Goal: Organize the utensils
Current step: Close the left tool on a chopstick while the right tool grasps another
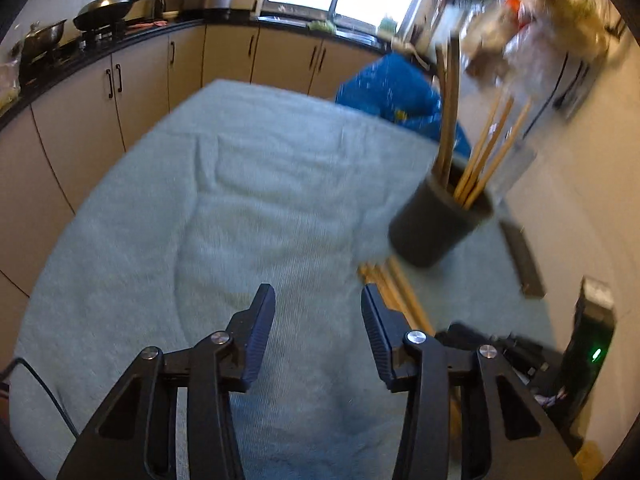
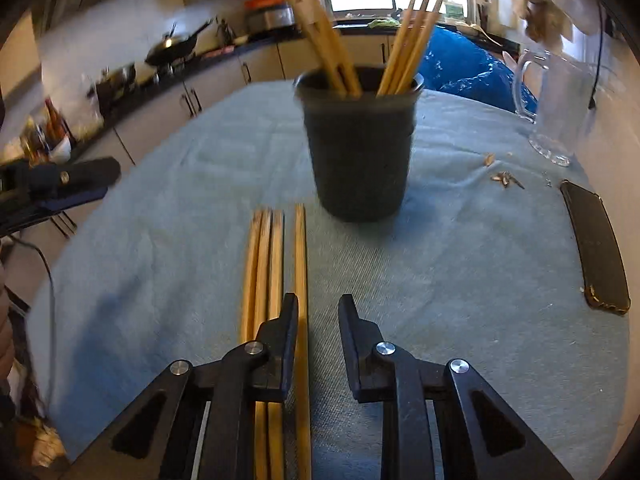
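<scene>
**Ann:** Kitchen setting today: cabinets (image 1: pixel 224 52) along the back wall, a wok (image 1: pixel 106 6) on the stove, and up front a table under a pale blue cloth (image 1: pixel 240 184).

**Ben:** And on that cloth, the dark holder cup (image 2: pixel 360 148), standing upright with wooden utensils in it: broad flat handles (image 2: pixel 328 48) on its left side, thin chopsticks (image 2: pixel 412 36) fanning out on its right.

**Ann:** Loose chopsticks (image 2: pixel 276 280) lie flat on the cloth just in front of the cup, four of them, running lengthwise toward the camera.

**Ben:** The right gripper (image 2: pixel 318 304) sits low over them, jaws narrowly parted and holding nothing. One stick passes right alongside its left finger (image 2: pixel 290 320); the other three lie further left.

**Ann:** The left gripper (image 1: pixel 318 294)?

**Ben:** Spread wide, empty, hovering over bare cloth. From its view the cup (image 1: pixel 440 220) is off to the right, looking tilted and blurred, with the loose sticks (image 1: pixel 394 292) by its right finger.

**Ann:** Over on the right side: a clear glass pitcher (image 2: pixel 556 108), a dark phone (image 2: pixel 596 248) near the edge, a few crumbs (image 2: pixel 506 178) between them and the cup.
</scene>
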